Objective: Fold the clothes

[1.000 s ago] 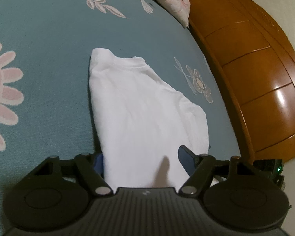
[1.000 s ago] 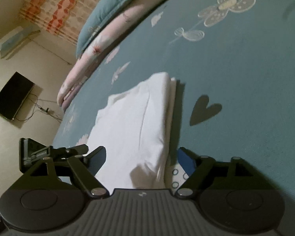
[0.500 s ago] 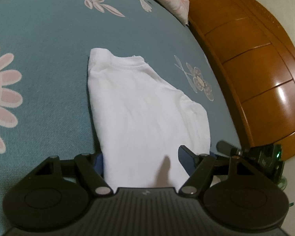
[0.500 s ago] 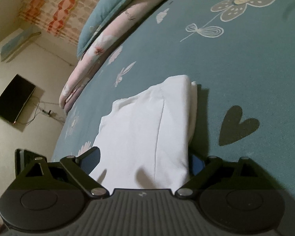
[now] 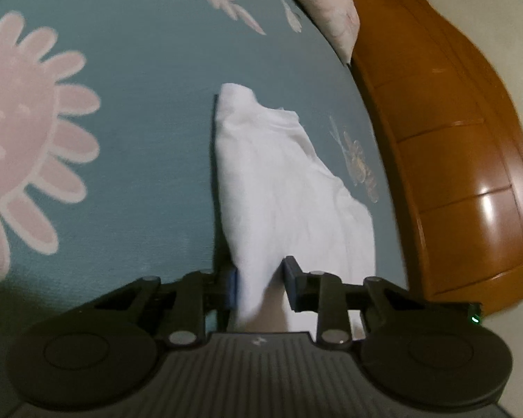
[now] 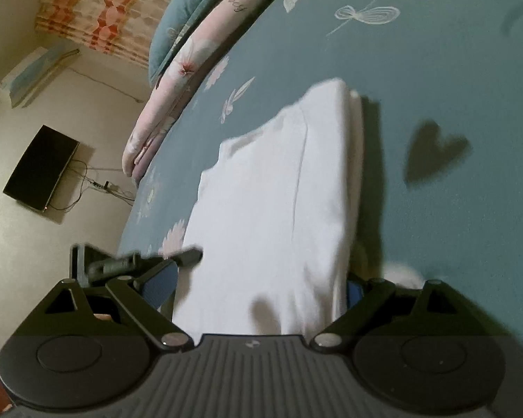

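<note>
A bed (image 5: 139, 69) covered in a teal flower-print sheet carries a folded white garment (image 5: 279, 181) and, at its far edge, pink-and-teal pillows (image 6: 188, 48).

close wrist views, shared garment (image 5: 282, 188)

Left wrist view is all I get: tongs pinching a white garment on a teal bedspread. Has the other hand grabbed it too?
Observer: No. The right tongs stand wide open, one finger on either side of the near edge of the white garment.
Visitor: Anything printed on the bed over there?
Observer: A dark heart sits on the bedspread, to the right of the garment.
Visitor: And past the bed?
Observer: A flat black screen with loose cables trailing from it.
</note>
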### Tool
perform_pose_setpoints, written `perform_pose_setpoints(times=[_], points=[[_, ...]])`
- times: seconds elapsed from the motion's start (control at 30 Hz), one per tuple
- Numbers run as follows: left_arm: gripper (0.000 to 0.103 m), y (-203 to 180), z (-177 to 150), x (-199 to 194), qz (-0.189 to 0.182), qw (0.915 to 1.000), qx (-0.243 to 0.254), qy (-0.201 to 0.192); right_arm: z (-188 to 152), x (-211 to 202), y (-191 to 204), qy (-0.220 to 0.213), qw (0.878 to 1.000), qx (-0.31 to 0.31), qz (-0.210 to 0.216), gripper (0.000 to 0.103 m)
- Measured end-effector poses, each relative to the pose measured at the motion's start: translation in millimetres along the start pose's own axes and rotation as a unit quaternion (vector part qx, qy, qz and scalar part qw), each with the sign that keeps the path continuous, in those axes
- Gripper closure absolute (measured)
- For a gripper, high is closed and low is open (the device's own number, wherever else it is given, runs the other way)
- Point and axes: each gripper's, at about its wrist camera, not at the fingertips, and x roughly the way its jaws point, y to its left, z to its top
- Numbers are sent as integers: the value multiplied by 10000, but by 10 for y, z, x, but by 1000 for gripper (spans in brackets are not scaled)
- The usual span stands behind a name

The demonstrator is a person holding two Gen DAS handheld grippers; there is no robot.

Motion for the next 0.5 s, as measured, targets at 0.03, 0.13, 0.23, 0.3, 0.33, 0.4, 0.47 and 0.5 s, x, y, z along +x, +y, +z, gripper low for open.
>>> perform_pose_setpoints(times=[0.03, 0.13, 0.23, 0.3, 0.33, 0.4, 0.47, 0.5], points=[[74, -13, -1, 0, 17, 10000, 33, 3, 72, 47, -5, 33, 10000, 37, 17, 8], [74, -37, -2, 1, 56, 9999, 108, -3, 19, 25, -21, 70, 10000, 26, 18, 9], [74, -54, -2, 2, 79, 9998, 175, -7, -33, 4, -36, 107, 9999, 14, 19, 18], [74, -64, -1, 10, 87, 9997, 217, -13, -68, -11, -47, 132, 9999, 6, 19, 23], [74, -68, 0, 20, 81, 9997, 234, -20, -86, -18, -52, 144, 9999, 3, 19, 25], [74, -80, -2, 29, 91, 9996, 249, -26, -114, -27, -64, 169, 9999, 2, 15, 34], [75, -95, -6, 26, 126, 9995, 277, -34, 4, 67, -103, 190, 9997, 158, -92, 52], [75, -98, -13, 18, 141, 9995, 288, -43, 45, 126, -141, 204, 9994, 202, -168, 71]])
